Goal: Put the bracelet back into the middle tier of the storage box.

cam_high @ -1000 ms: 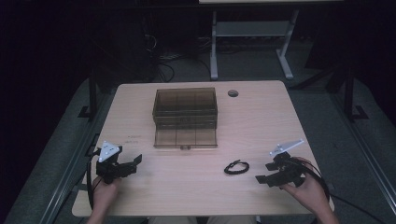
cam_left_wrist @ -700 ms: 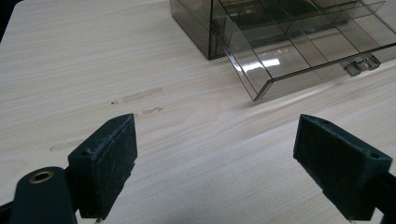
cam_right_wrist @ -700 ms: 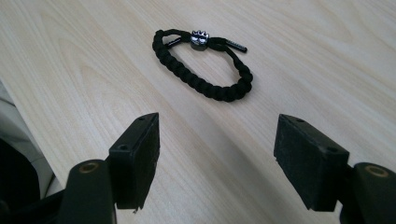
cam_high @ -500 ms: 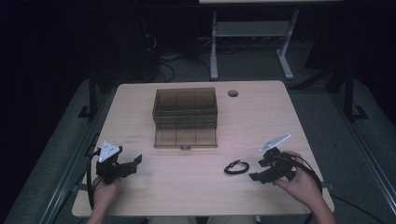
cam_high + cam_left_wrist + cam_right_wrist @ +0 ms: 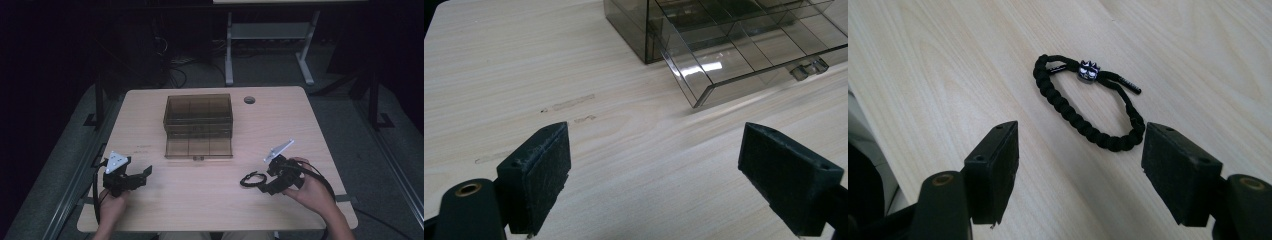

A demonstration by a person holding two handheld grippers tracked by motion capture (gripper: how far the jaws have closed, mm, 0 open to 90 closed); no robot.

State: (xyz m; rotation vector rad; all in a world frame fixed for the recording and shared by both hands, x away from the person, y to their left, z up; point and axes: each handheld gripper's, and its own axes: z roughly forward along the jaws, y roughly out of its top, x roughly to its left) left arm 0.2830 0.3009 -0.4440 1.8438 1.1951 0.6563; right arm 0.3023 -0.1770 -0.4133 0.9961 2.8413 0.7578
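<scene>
A black braided bracelet [image 5: 1083, 107] with a small silver bead lies flat on the wooden table [image 5: 210, 195]; in the high view the bracelet [image 5: 252, 178] sits right of centre near the front. My right gripper [image 5: 263, 186] is open just right of it, jaws spread on either side of the bracelet's near end in the right gripper view [image 5: 1079, 172], not touching it. A smoky clear plastic drawer box [image 5: 198, 116] stands mid-table with its bottom drawer [image 5: 199, 148] pulled out. My left gripper [image 5: 142, 176] rests open at the front left, nothing between its jaws [image 5: 651, 175].
A round cable hole [image 5: 249, 100] marks the table's back right. The drawer's compartments [image 5: 744, 45] look bare. Beyond the table stands a white desk frame [image 5: 270, 35] amid floor cables. Bare wood lies between the two grippers.
My right gripper has moved left and slightly forward across the table, closing in on the bracelet. The left gripper has stayed put.
</scene>
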